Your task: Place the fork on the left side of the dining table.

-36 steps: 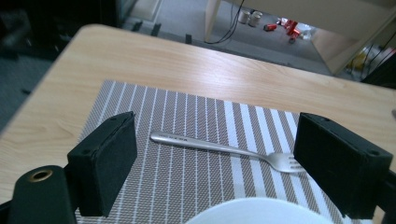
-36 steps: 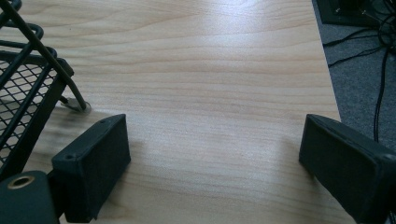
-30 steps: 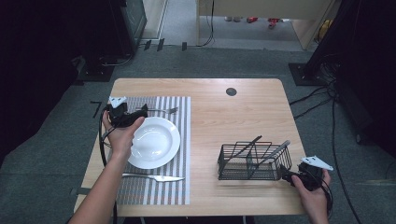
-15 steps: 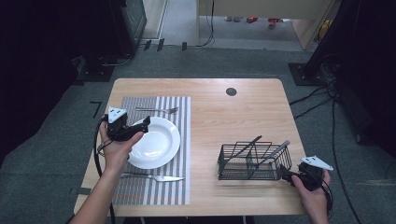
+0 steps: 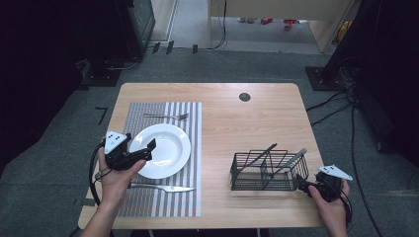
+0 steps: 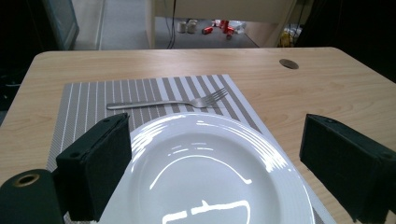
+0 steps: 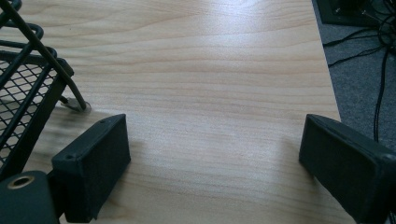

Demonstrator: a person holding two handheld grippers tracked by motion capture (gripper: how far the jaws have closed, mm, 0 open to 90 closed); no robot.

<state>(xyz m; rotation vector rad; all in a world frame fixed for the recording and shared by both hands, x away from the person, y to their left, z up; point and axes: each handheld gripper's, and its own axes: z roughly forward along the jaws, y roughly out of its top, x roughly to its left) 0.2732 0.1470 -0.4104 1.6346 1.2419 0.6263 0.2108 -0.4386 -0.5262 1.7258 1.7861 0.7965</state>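
Both jaws wide; left gripper (image 5: pixel 143 150) over plate (image 5: pixel 170 148) rim.

Left gripper (image 5: pixel 143 150) held low, jaws wide apart, right gripper (image 5: pixel 302 185) near the table edge, jaws spread

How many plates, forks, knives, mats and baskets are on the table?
Plate: 1
Fork: 1
Knife: 1
Mat: 1
Basket: 1
Total: 5
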